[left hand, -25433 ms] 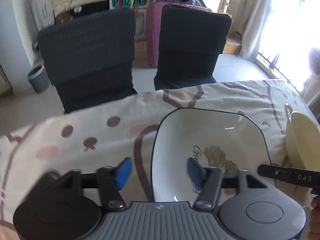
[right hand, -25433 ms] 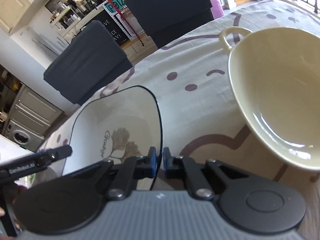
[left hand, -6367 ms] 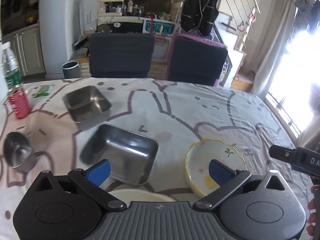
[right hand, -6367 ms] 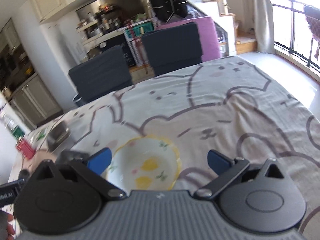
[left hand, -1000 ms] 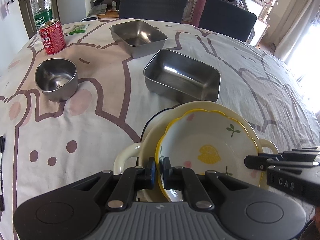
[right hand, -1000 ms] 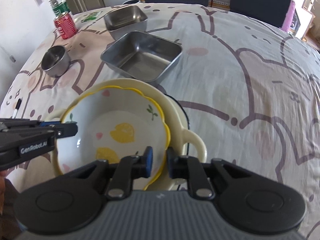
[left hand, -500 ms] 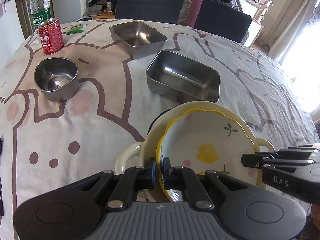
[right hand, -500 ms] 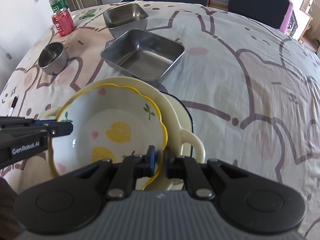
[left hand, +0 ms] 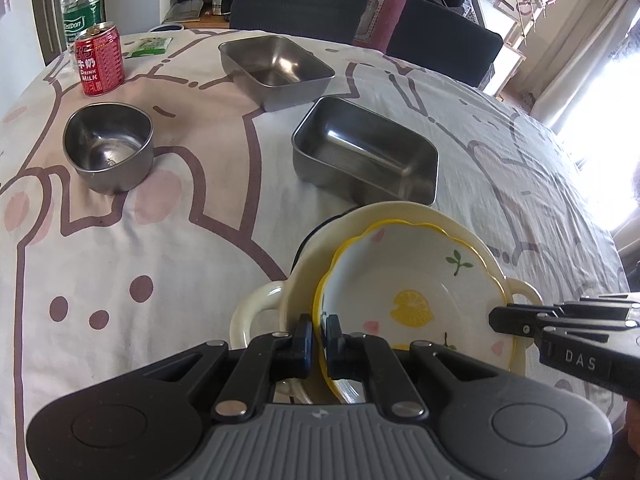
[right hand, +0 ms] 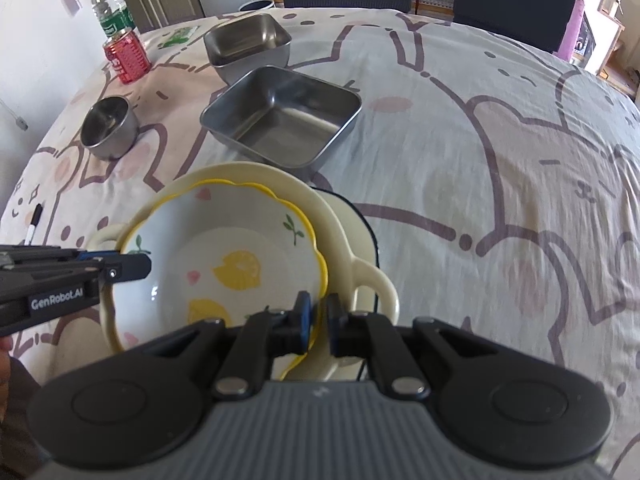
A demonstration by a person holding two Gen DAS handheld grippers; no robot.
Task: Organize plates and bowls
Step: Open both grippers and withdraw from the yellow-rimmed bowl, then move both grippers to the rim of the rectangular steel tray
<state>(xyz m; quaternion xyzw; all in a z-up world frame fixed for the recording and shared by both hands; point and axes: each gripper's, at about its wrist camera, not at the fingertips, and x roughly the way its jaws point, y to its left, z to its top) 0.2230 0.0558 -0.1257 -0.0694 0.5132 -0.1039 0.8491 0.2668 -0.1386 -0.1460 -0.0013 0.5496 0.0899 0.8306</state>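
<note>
Left wrist view: left hand-held gripper (left hand: pixel 316 340) is pinched on the near rim of the lemon-print bowl (left hand: pixel 416 300); right hand-held gripper (right hand: pixel 316 322) is clamped on the opposite rim. The two-sided hold likely keeps the bowl level while it nests. The bowl sits inside the cream two-handled dish (left hand: pixel 260 312), which rests on a dark-rimmed plate (right hand: pixel 370 240), so the ceramics make one stack. Beyond, on the table (left hand: pixel 180 248), stand a rectangular steel pan (left hand: pixel 364 156), a square steel pan (left hand: pixel 276 66) and a round steel bowl (left hand: pixel 108 152), unstacked, probably next.
</note>
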